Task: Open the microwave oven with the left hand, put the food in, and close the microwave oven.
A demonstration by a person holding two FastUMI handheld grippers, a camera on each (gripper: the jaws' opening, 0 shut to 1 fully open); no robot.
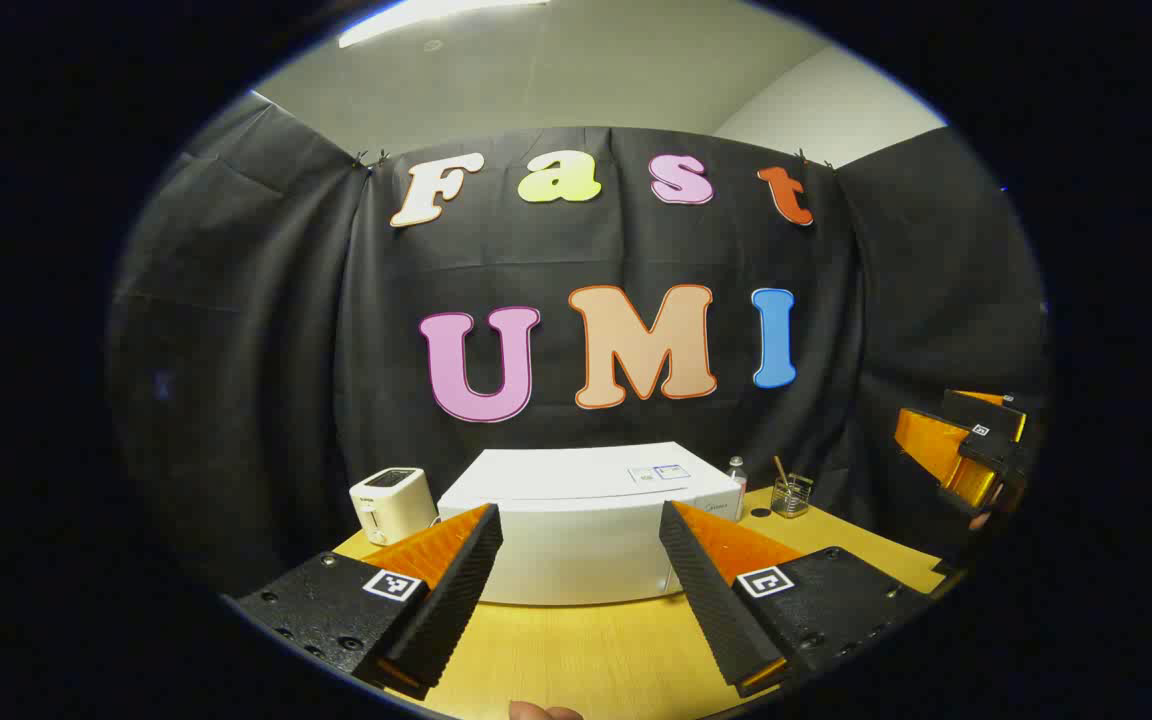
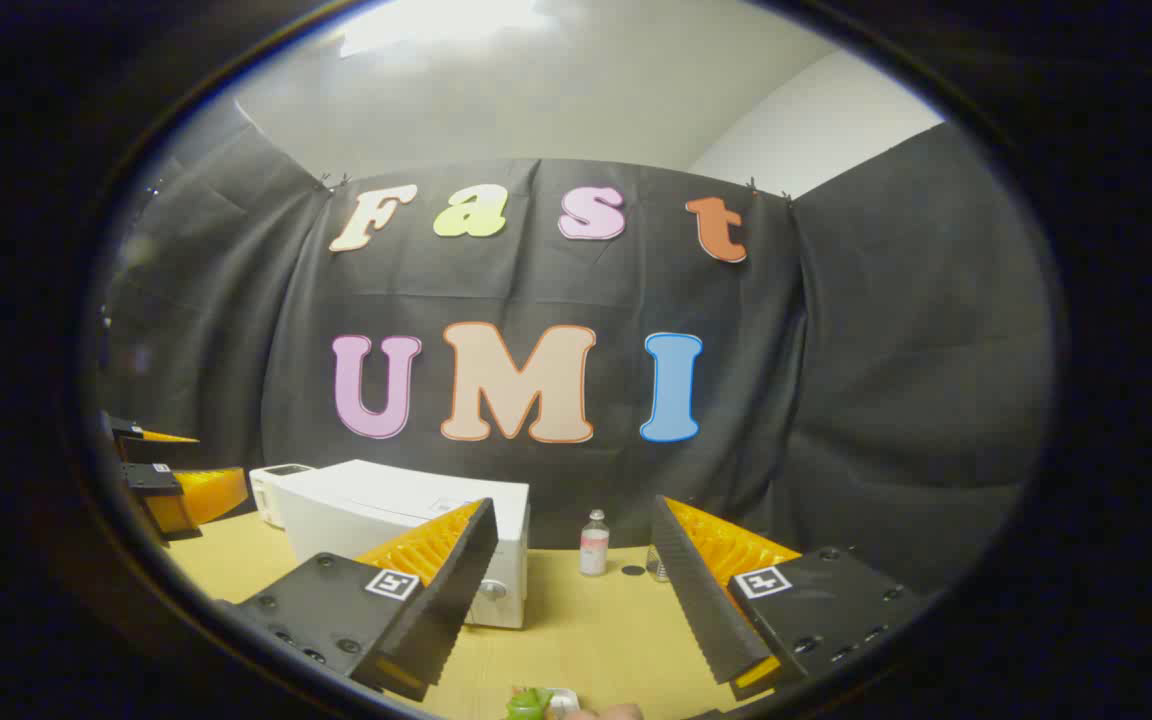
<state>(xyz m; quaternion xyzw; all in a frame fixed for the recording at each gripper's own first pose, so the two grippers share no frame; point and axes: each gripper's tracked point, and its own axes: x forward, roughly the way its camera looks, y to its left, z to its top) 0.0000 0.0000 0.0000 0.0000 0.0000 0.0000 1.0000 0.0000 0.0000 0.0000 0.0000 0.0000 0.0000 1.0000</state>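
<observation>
In the left gripper view, the left claw (image 1: 581, 575) sits closest, its two fingers spread wide with nothing between them, held above a yellow wooden desk (image 1: 586, 650). A small part of a hand shows at the very bottom edge, below the fingers. Straight ahead, framed by the gap between the fingers, stands the white microwave oven (image 1: 586, 530) on the desk with its door closed. Just to its left is a white toaster (image 1: 391, 503). To the microwave's right stand a small clear bottle (image 1: 736, 472) and, a little farther right, a clear glass (image 1: 791, 495) with a stick in it. At the far right edge of this view the other claw is seen from the side, raised above the desk; its opening cannot be told from here.

In the right gripper view, the right claw (image 2: 571, 590) is likewise spread wide and holds nothing, above the same desk. At the bottom edge, just below the fingers, something green with a white item beside it, the food (image 2: 534, 703), is partly cut off. Farther off, the microwave stands to the left, the bottle near the middle. A black cloth wall closes the booth behind everything.
</observation>
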